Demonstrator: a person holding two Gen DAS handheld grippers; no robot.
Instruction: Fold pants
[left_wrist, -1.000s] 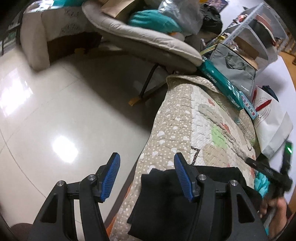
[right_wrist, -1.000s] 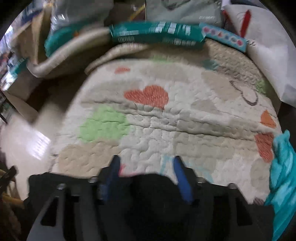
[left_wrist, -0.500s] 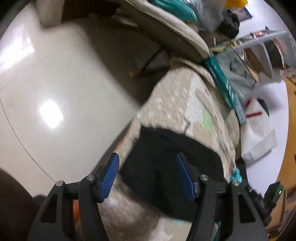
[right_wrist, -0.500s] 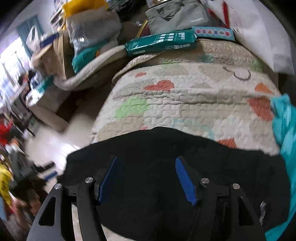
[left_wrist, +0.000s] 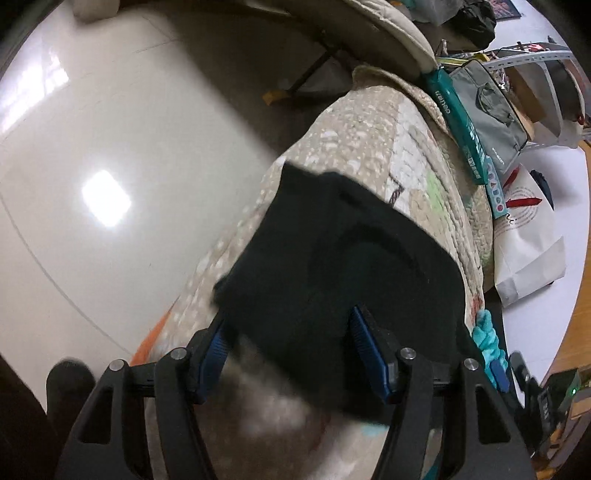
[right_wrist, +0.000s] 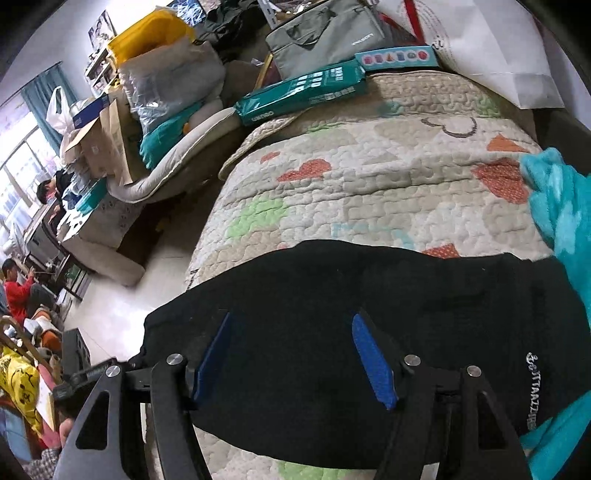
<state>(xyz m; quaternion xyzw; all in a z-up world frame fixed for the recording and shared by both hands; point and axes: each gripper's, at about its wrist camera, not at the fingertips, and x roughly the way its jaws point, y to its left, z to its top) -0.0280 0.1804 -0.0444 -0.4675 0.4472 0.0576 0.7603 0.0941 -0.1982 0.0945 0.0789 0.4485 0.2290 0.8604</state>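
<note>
The black pants (left_wrist: 343, 266) lie folded into a compact block on the quilted patchwork cover (left_wrist: 373, 147), near its left edge. They also show in the right wrist view (right_wrist: 332, 314), with white lettering near the right end. My left gripper (left_wrist: 291, 332) is open and empty, hovering above the pants' near edge. My right gripper (right_wrist: 291, 350) is open and empty, above the middle of the pants. Neither gripper touches the fabric as far as I can see.
A teal fuzzy cloth (right_wrist: 561, 206) lies right of the pants. A teal box (right_wrist: 303, 96), grey bag (right_wrist: 325, 37) and white paper bag (right_wrist: 491, 44) line the cover's far edge. A padded chair (left_wrist: 376, 40) and glossy tile floor (left_wrist: 110, 147) lie to the left.
Both grippers have pulled back and risen from the pants, so more of the folded black block shows. Both stayed open.
</note>
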